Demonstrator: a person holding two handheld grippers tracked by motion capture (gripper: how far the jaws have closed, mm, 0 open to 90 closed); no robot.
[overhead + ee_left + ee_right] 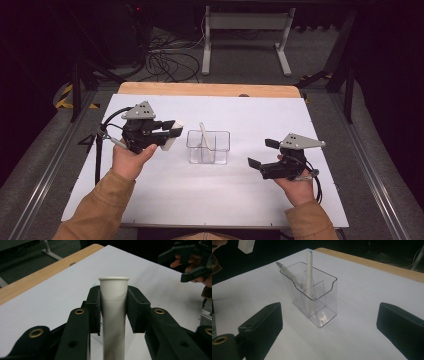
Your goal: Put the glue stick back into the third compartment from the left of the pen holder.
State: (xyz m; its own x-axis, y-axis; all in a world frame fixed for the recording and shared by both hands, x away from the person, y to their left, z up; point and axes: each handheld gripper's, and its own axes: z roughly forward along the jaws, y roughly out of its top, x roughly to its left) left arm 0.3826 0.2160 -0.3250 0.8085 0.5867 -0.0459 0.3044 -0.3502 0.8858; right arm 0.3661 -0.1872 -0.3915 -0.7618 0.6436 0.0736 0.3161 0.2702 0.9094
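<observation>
Tan sleeves cover both forearms; each black gripper, left (170, 129) and right (261, 153), carries a grey three-cornered plate, brass-ringed screw holes and a black cable.

Clear organizer (208, 147) sits mid-worktop (250, 195) with a pen (287, 271) and a white stick (309, 272) leaning inside. Tangled cables (167, 60) and a white frame (245, 35) are on the floor behind.
</observation>
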